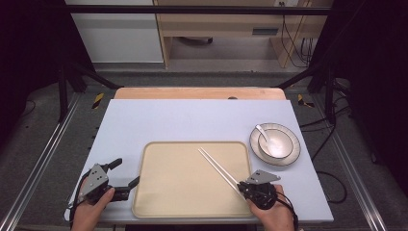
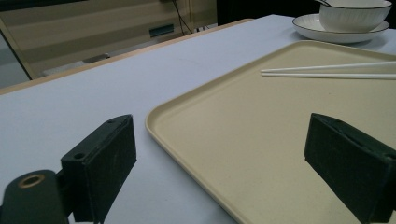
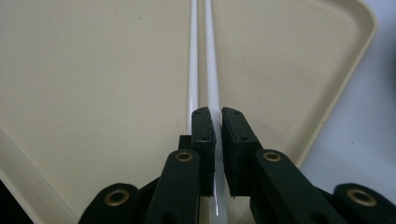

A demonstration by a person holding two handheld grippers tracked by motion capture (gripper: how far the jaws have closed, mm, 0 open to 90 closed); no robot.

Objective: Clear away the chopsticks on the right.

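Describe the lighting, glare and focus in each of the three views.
High view: the table is evenly lit, the surroundings fall to near black, and the bowl shows a soft sheen. Left gripper view: the tray and chopsticks are fairly sharp, the far background soft. Right gripper view: the jaws are crisp, and a small glint sits on the chopstick low between them.

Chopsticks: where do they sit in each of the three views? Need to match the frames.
High view: the chopsticks run diagonally across the right half of the tray, near ends at the right gripper.
Left gripper view: upper right, lying level over the tray, tips pointing left.
Right gripper view: centre, running straight up from between the fingers.
Shared landmark: the beige tray.
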